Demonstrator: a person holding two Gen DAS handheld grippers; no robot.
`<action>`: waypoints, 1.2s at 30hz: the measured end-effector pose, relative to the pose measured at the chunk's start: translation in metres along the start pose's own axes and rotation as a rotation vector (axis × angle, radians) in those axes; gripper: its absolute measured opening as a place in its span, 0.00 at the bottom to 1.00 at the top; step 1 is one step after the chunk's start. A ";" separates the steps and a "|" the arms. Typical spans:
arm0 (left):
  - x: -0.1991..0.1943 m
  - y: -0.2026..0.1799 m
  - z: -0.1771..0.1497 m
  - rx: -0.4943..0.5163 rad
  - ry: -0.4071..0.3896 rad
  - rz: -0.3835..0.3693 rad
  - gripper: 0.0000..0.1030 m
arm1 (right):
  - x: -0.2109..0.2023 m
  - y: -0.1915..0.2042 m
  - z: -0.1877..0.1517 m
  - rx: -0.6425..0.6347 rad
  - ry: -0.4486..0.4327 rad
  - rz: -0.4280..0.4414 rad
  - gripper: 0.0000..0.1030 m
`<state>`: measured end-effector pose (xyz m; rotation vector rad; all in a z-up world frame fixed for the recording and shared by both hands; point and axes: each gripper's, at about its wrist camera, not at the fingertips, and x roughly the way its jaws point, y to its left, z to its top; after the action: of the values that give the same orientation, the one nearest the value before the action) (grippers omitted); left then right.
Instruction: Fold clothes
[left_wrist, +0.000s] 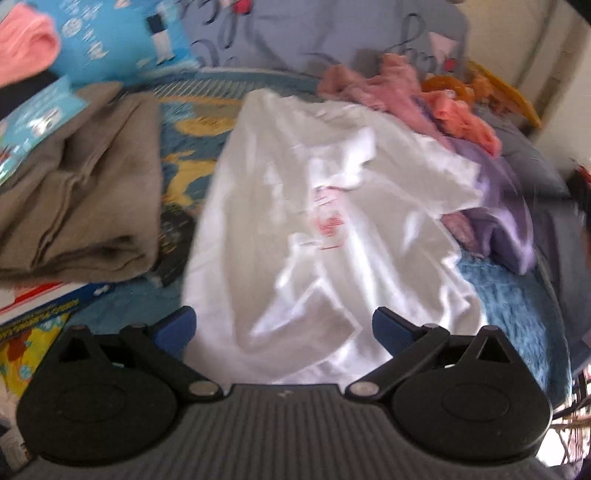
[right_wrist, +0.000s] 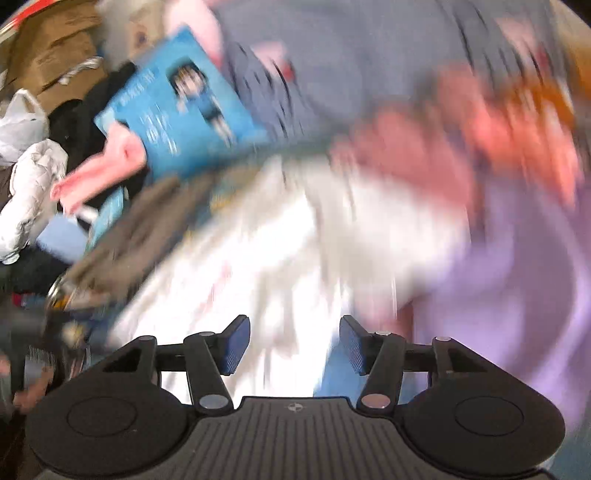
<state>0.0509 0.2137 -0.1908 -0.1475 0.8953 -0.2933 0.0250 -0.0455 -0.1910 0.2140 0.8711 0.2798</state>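
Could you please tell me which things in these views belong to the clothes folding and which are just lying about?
Belongs to the job:
white garment, spread out
folded brown garment
heap of pink, orange and purple clothes
left gripper, right gripper, both open and empty

Just lying about:
blue book
cardboard boxes
white plastic bag

On the bed, a strip of patterned bedspread (left_wrist: 184, 147) lies bare between the white garment (left_wrist: 314, 221) and the folded brown cloth (left_wrist: 85, 184). A heap of pink and purple clothes (left_wrist: 461, 147) crowds the garment's right side; books (left_wrist: 37, 325) line the bed's near left edge.
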 end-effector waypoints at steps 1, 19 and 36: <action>-0.001 -0.005 -0.001 0.019 -0.012 -0.026 0.99 | 0.003 0.000 -0.016 0.015 0.015 -0.006 0.51; 0.000 -0.136 -0.039 0.502 0.017 -0.339 1.00 | -0.019 0.016 -0.078 0.277 -0.081 0.213 0.03; 0.038 -0.169 -0.029 0.579 -0.023 -0.221 0.36 | -0.010 0.029 -0.056 0.402 -0.049 0.341 0.03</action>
<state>0.0182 0.0407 -0.1954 0.2876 0.7403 -0.7422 -0.0292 -0.0173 -0.2101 0.7448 0.8341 0.4131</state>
